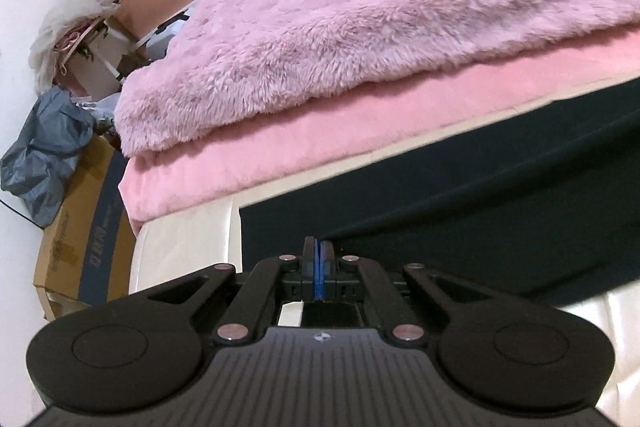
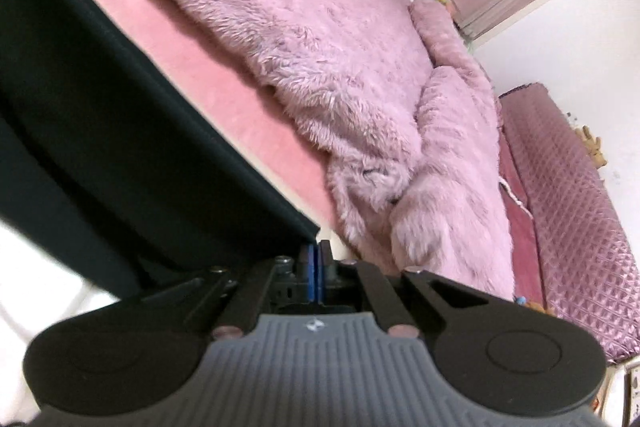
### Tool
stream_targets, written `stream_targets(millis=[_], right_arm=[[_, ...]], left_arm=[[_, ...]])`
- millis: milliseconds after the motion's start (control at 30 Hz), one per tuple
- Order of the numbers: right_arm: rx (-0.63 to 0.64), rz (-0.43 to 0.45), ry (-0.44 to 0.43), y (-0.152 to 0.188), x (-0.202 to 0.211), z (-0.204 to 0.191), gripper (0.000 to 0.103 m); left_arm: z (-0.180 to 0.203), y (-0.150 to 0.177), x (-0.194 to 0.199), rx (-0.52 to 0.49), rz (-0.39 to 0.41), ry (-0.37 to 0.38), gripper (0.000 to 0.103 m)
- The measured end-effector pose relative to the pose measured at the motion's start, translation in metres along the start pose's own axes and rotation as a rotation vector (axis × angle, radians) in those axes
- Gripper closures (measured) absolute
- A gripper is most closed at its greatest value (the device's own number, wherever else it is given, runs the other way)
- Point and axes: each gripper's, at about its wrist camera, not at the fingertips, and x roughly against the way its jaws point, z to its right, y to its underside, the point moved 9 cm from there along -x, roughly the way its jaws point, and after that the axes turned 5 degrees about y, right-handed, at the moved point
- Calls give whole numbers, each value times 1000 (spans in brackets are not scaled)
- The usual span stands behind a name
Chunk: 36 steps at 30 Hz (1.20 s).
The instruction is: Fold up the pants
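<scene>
Pants point(image 1: 480, 195) dark, corner pinched between closed fingers of left gripper point(image 1: 319, 247), cloth stretching ahead and rightward, right gripper point(image 2: 316, 251) clamped on another corner, fabric point(image 2: 100, 107) spreading leftward, fluffy pink blanket point(image 1: 360, 7) on bed beyond, cardboard box point(image 1: 80, 227) far left.

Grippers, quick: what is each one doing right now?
Left gripper: shut on the dark pants.
Right gripper: shut on the same pants, at a corner.

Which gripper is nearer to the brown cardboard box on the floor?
Left. The left gripper, shut on the dark pants, has the brown cardboard box close by to its left; the right gripper grips the pants' other end, box out of view.
</scene>
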Motion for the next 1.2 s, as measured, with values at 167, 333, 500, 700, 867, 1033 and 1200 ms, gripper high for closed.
stream_targets(millis=[167, 333, 500, 700, 867, 1033, 1200], right_arm=[[-35, -68, -45, -25, -63, -7, 103], [-46, -128, -79, -30, -115, -25, 103], [-48, -168, -110, -28, -151, -43, 103], [-56, -177, -126, -19, -169, -58, 103], [-49, -169, -110, -19, -169, -62, 103], [-47, -174, -104, -20, -171, -63, 103], [-22, -183, -93, -20, -172, -66, 103]], left_arm=[[5, -25, -44, -5, -41, -18, 103], [13, -37, -90, -43, -72, -51, 103], [10, -37, -122, -63, -105, -120, 103], [15, -33, -121, -11, -3, 104, 91], [6, -30, -104, -16, 47, 270, 54], [10, -18, -118, -73, -22, 308, 48], [4, -8, -140, -38, -48, 291, 40]])
